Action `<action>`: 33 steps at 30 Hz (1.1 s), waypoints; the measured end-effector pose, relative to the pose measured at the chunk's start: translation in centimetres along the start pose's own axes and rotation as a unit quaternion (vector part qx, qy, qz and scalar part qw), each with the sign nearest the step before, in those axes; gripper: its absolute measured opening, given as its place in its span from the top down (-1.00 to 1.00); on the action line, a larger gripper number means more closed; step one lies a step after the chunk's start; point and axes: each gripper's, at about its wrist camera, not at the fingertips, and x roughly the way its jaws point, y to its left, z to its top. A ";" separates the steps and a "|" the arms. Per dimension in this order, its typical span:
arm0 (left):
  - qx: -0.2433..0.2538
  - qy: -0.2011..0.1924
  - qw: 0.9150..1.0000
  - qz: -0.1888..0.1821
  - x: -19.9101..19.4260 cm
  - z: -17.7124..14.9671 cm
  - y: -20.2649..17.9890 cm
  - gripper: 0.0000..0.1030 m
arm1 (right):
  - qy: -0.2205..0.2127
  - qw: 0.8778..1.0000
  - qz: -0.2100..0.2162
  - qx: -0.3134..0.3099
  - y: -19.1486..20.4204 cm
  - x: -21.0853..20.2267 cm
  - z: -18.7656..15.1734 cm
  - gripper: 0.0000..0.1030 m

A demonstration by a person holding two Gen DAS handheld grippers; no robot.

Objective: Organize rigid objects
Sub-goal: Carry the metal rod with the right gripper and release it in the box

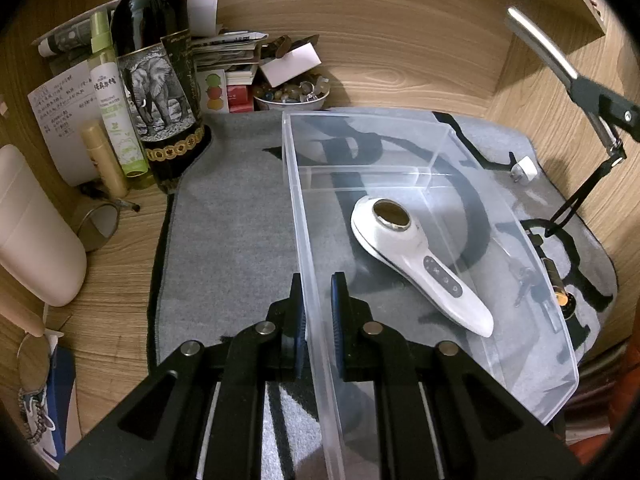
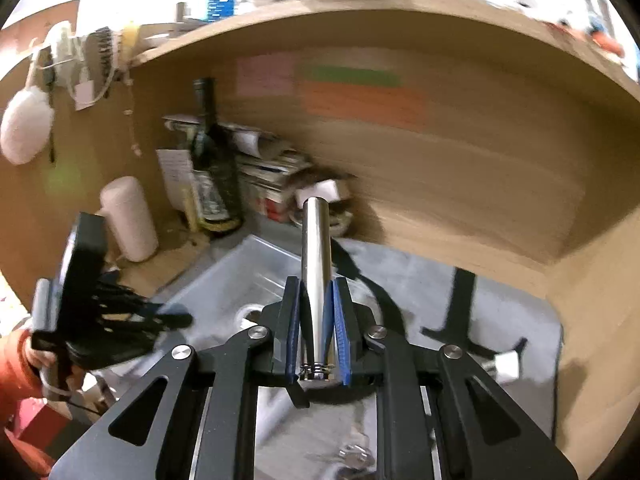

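Metal tube (image 2: 315, 280) sits clamped lengthwise in the right hand-held gripper (image 2: 316, 328), aloft over the grey mat (image 1: 228, 220), probably bound for the clear bin (image 1: 400, 152) at ten o'clock. The left hand-held gripper (image 1: 318, 312) pinches the bin's wall, likely steadying it around the white handheld device (image 1: 420, 264).

Both wrist views look steeply down, close, sharing the clear bin (image 1: 400, 184).
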 end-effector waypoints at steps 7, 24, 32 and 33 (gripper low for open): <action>0.003 -0.001 1.000 -0.002 -0.1 0.0 -0.2 0.78 | 0.001 0.999 0.037 -0.025 3.4 1.6 0.7 0.72; 0.003 -0.005 1.000 -0.016 0.0 -0.1 0.4 0.79 | 0.112 0.991 0.071 -0.037 6.8 8.3 -2.3 0.72; 0.004 -0.005 1.000 -0.017 0.0 -0.2 0.4 0.79 | 0.169 0.982 0.070 -0.051 7.3 10.5 -4.4 0.72; 0.004 -0.005 1.000 -0.017 0.0 -0.2 0.5 0.79 | 0.176 0.980 0.072 -0.054 7.5 10.6 -4.6 0.72</action>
